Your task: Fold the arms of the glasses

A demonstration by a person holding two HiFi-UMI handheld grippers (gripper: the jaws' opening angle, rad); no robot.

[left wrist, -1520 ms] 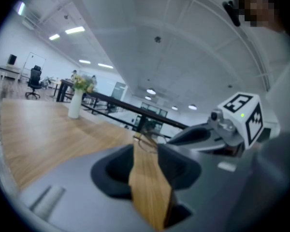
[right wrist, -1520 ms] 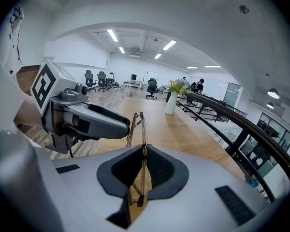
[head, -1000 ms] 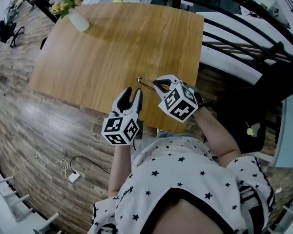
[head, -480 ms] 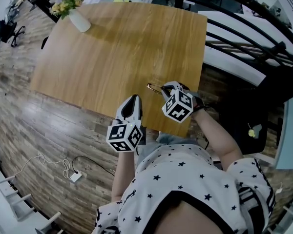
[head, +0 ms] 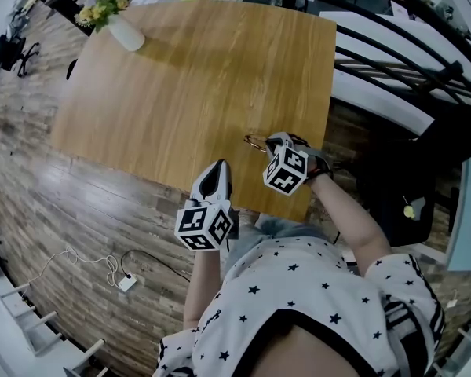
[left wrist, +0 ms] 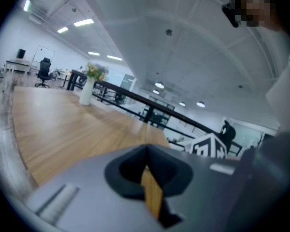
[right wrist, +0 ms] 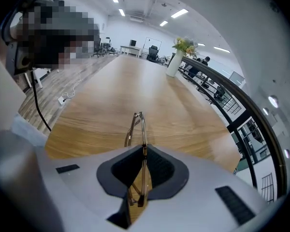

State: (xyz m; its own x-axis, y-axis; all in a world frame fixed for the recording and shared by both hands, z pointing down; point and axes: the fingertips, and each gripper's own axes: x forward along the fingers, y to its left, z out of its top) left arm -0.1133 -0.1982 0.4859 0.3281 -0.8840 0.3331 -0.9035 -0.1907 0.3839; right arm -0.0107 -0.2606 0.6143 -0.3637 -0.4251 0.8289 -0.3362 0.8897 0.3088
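Thin gold-rimmed glasses hang just over the wooden table near its front right corner. My right gripper is shut on them. In the right gripper view the glasses stick out edge-on past the right gripper, the arms lying close against the frame. Whether they touch the table I cannot tell. My left gripper is shut and empty over the table's near edge, to the left of the right one. In its own view the left gripper has its jaws together with only the tabletop showing beyond.
A white vase of flowers stands at the table's far left corner. Black railings run along the right side. Wood-plank floor surrounds the table, with a cable and power strip at lower left.
The left gripper's jaws have closed from wide open and it has drawn back a little. The right gripper has come down toward the table with the glasses.
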